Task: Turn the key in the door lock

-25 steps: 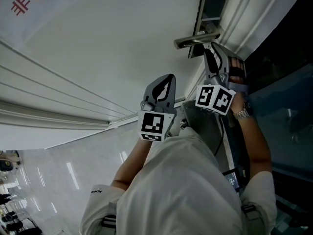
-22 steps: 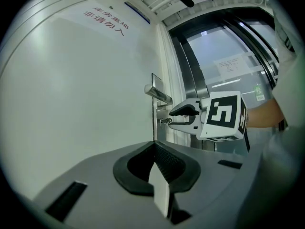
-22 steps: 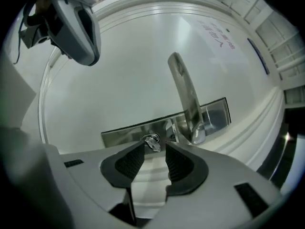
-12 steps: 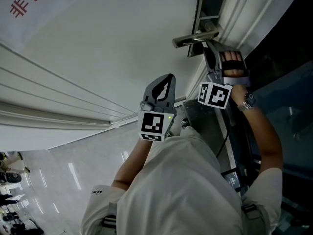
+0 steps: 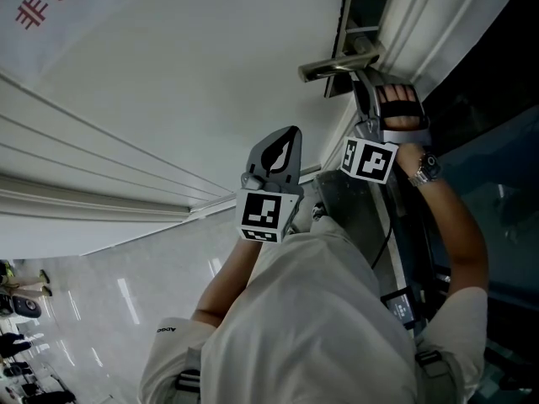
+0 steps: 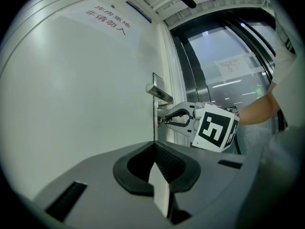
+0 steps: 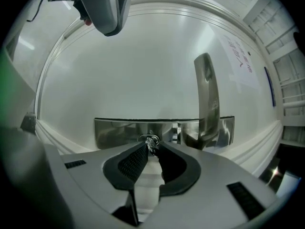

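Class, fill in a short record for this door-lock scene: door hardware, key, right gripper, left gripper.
Door hardware: lever handle and steel lock plate on a white door.
Key: key sits in the lock plate.
Right gripper: right gripper has just been closing its jaws; they now pinch the key.
Left gripper: left gripper, jaws together, empty, away from the lock.

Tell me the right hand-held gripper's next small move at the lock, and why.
Probably roll the right hand-held gripper about its own axis to turn the key: its jaws have just been closing and their tips now pinch the key in the lock plate.
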Demonstrator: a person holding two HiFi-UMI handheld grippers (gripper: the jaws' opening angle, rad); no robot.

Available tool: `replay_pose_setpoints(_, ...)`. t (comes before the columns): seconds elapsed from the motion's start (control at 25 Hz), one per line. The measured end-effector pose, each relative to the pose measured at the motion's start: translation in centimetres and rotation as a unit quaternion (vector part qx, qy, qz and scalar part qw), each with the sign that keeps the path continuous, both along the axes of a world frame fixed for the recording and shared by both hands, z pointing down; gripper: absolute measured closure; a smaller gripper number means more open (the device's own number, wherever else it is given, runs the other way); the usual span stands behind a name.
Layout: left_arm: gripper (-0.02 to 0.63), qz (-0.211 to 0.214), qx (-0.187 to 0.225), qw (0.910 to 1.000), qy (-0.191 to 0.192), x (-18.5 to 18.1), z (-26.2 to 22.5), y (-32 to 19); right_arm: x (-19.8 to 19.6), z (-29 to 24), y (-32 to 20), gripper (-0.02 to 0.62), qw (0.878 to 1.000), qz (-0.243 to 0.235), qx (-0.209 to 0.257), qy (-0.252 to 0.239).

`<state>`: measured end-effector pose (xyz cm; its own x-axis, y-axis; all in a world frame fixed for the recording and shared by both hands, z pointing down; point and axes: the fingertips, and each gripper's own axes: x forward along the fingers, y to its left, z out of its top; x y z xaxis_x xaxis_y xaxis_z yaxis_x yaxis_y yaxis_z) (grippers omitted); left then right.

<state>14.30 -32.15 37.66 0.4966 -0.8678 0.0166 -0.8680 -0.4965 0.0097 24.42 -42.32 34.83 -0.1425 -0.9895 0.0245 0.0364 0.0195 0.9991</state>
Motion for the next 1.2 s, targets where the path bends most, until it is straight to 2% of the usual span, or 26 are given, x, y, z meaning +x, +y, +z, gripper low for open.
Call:
replay_pose_setpoints(0.56,0.597,0.0,-0.004,1.0,0.003,0.1,0.27,-0.13,0.17,-0.3,-0.07,0.528,0.993,0.014,-0.017,-0.118)
replay_pose_setpoints(0.92,0.598,0.001,-0.003,1.0,0.006,0.35,0.16,0.07,0.24,-0.51,-0.1,0.543,0.975,0.024,-0.044,-0.215)
replay_pose_setpoints(1.08,0.598,0.001,-0.002,1.0,0.006,0.31,0.16,0.13,0.36,-0.53,-0.18,0.543,0.969,0.027,-0.047,-0.239)
replay_pose_setpoints(1.2,0.598,0.0,-0.002,1.0,0.007,0.27,0.15,0.22,0.37,-0.58,-0.18,0.542,0.959,0.03,-0.062,-0.275)
